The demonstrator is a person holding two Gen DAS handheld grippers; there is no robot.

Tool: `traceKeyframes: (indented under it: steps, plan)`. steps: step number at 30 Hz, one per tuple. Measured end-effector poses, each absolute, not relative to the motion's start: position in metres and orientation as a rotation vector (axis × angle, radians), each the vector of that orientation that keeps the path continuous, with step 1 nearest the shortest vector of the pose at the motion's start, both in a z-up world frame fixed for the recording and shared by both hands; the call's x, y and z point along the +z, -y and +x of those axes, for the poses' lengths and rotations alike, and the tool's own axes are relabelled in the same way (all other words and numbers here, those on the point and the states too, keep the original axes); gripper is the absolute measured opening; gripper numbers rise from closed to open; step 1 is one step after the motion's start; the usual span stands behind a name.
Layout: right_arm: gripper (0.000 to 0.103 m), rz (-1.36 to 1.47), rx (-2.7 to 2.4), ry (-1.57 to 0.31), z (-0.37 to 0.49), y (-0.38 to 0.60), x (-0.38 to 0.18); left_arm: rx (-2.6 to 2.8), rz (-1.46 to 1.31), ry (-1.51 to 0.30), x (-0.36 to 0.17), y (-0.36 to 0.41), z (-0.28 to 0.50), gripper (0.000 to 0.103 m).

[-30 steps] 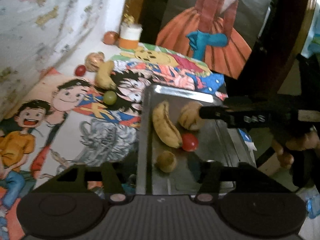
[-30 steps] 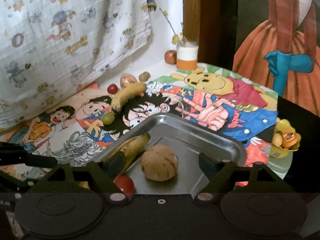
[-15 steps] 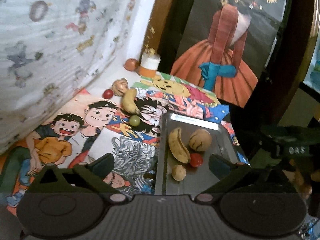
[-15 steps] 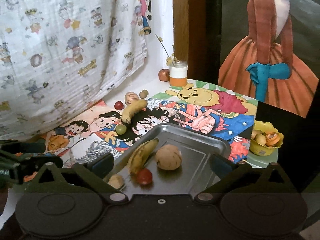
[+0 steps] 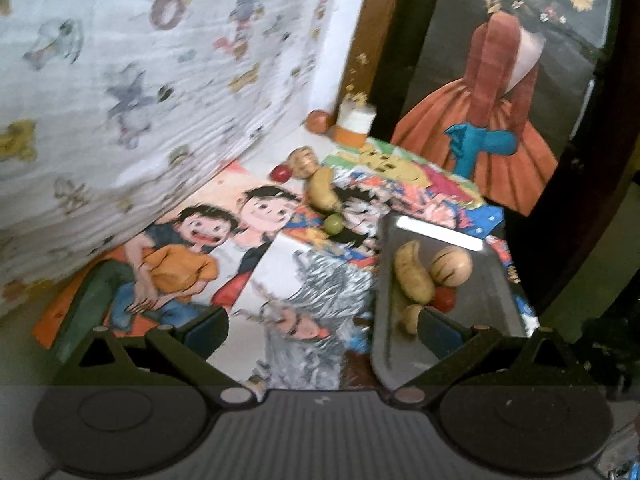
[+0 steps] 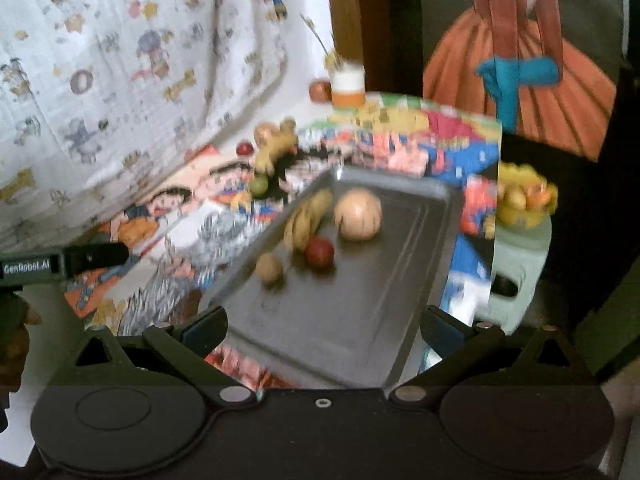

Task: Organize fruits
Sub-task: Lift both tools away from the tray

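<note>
Both handheld tools hang empty above a cartoon-printed table cover: the left gripper (image 5: 322,330) at the bottom of its frame with fingers spread wide, the right gripper (image 6: 322,326) likewise parted and gripping nothing over the near end of the rectangular grey metal tray (image 6: 360,320).

Four fruits already lie in the tray's far half at the centre of the right wrist view: a small tan round fruit (image 6: 269,268), a red tomato-like fruit (image 6: 320,252) just beside it, a yellow banana (image 6: 306,220) and a large striped beige melon-like fruit (image 6: 357,214).

Beyond the tray, toward the upper middle of the left wrist frame, the loose pieces sit on the colourful cartoon cloth (image 5: 200,256): a small green round fruit (image 5: 333,224), a second yellow banana (image 5: 322,194) just behind it, a small red fruit (image 5: 281,173) and a pale striped round fruit (image 5: 303,161) beside the banana's far end.

Farthest back, an orange-red apple-like fruit (image 5: 317,121) stands next to a white-and-orange jar (image 5: 355,125) against the wall. At the right edge of the right wrist view a yellow bowl of fruit (image 6: 524,200) rests on a pale green stool; motion blur makes its contents hard to tell.

By this evidence the sorting is roughly half done, with about five pieces left to gather.
</note>
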State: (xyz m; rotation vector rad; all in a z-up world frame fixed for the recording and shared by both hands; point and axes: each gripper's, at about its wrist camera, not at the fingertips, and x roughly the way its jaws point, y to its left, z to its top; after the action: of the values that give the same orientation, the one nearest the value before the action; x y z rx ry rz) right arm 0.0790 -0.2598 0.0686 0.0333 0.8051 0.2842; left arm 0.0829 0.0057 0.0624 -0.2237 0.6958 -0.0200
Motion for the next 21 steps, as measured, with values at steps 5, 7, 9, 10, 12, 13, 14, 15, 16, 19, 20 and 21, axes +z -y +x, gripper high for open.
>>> traceKeyframes:
  steps: [5,7,9,10,12,13,14,15,16,19,20,21]
  plan:
    - [0.102,0.034,0.272,-0.905,0.073,0.246,0.053,0.010,-0.218,-0.779,0.047,-0.017,0.085,0.103]
    - [0.102,0.021,0.269,-0.927,0.072,0.240,0.049,0.028,-0.224,-0.819,0.040,-0.020,0.086,0.103]
    - [0.102,0.021,0.270,-0.952,0.071,0.235,0.045,0.034,-0.236,-0.842,0.034,-0.023,0.086,0.103]
    - [0.102,0.024,0.272,-0.965,0.072,0.232,0.043,0.035,-0.241,-0.849,0.032,-0.025,0.086,0.103]
    - [0.102,0.029,0.280,-0.988,0.073,0.227,0.040,0.045,-0.248,-0.854,0.029,-0.030,0.086,0.103]
    - [0.102,0.031,0.284,-0.996,0.073,0.225,0.038,0.049,-0.252,-0.857,0.028,-0.032,0.086,0.103]
    - [0.102,0.033,0.287,-1.005,0.073,0.222,0.036,0.054,-0.256,-0.859,0.027,-0.034,0.086,0.103]
    - [0.102,0.038,0.287,-1.012,0.074,0.219,0.035,0.062,-0.261,-0.863,0.026,-0.037,0.086,0.103]
    - [0.102,0.045,0.289,-1.022,0.075,0.218,0.033,0.068,-0.266,-0.866,0.025,-0.039,0.087,0.103]
    - [0.102,0.067,0.288,-1.046,0.076,0.213,0.028,0.084,-0.277,-0.877,0.022,-0.046,0.090,0.103]
    - [0.102,0.072,0.289,-1.052,0.077,0.211,0.026,0.087,-0.279,-0.879,0.022,-0.048,0.090,0.103]
    - [0.102,0.076,0.290,-1.055,0.077,0.209,0.025,0.092,-0.282,-0.880,0.021,-0.050,0.091,0.103]
